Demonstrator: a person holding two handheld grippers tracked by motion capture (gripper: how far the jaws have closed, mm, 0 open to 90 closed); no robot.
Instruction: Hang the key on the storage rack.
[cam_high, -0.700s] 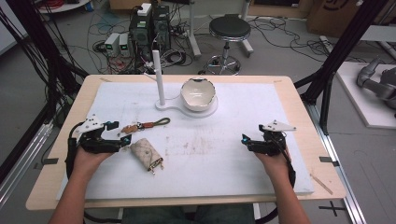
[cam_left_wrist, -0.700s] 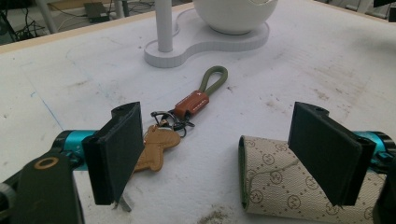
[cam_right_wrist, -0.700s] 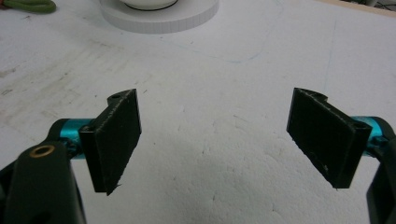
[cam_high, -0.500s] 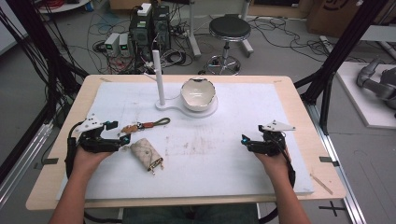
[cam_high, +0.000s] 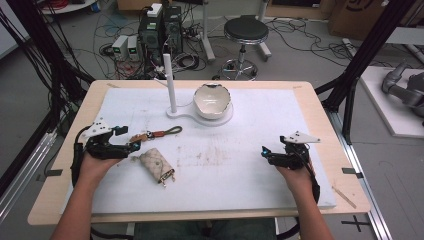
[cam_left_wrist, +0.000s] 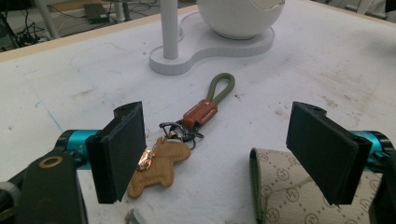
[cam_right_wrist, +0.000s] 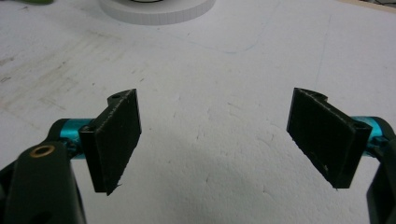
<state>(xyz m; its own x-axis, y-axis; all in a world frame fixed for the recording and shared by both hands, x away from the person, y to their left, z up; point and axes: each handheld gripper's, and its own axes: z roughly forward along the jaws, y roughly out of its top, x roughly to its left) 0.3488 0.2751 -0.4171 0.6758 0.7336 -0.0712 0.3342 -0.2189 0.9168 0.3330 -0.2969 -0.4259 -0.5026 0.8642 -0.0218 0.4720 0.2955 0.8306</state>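
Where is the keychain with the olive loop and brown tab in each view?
High view: the keychain lies left of centre, just ahead of the left gripper.
Left gripper view: keychain lies at centre, between the open jaws.
Right gripper view: not there.
Shared landmark: white stand.

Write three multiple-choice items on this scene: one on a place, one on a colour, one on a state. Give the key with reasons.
1. Where does the brown leather key strap with olive loop lie?
A. in the bowl
B. before the left gripper
C. under the right gripper

2. What colour is the cracked-egg ceramic bowl?
A. white
B. red
C. black

3. How stand the right gripper's jaws?
A. shut on the beige quilted key pouch
B. shut, empty
C. open, empty

Key: B, it lies just ahead of those jaws; A, white; C, bare white mat shows between them.
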